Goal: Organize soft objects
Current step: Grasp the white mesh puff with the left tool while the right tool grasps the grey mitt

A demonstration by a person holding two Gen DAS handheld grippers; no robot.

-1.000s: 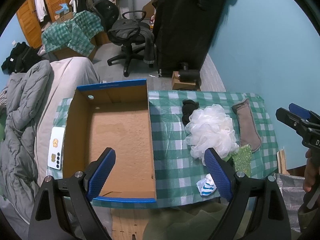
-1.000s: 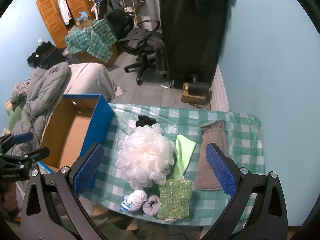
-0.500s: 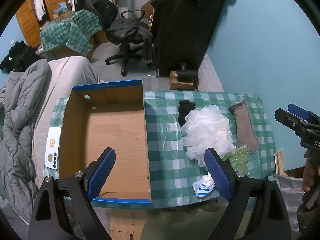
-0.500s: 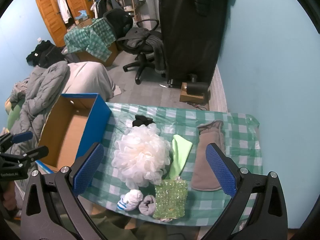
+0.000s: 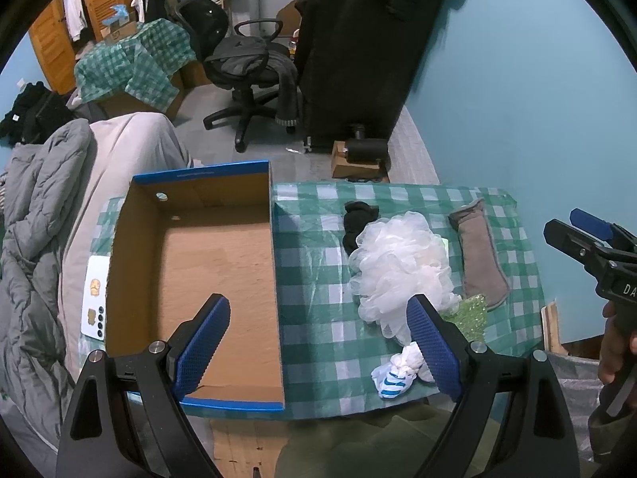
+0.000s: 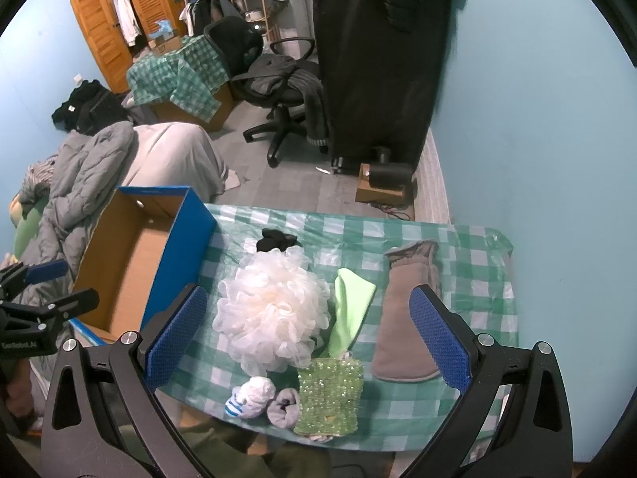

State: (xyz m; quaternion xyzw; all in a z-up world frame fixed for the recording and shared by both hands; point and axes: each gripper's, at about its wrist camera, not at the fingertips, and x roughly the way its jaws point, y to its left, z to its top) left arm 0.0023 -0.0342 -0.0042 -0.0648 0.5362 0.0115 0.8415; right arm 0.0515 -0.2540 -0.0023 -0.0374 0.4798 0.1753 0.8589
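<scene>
We read only partial lettering: "DA" on right gripper [image 5: 589, 239] body, pale print on left gripper [image 6: 43, 290] body too blurred to read. Left gripper jaws spread wide, nothing between, above cardboard box [image 5: 191, 247] edge. Right gripper jaws likewise released, empty, above table [image 6: 469, 255]. Soft items on checked cloth beside box: white bath pouf [image 6: 274, 310], black sock [image 6: 276, 239], lime cloth [image 6: 350, 302], grey mitt [image 6: 402, 318], green beaded pouch [image 6: 330, 398], rolled socks [image 6: 251, 396].

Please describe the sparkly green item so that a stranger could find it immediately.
On the green checked tablecloth, look at its near edge, in front of the fluffy white mesh bath sponge. The square pad of shiny green beads lies there, beside a rolled grey sock; only it glitters.
</scene>
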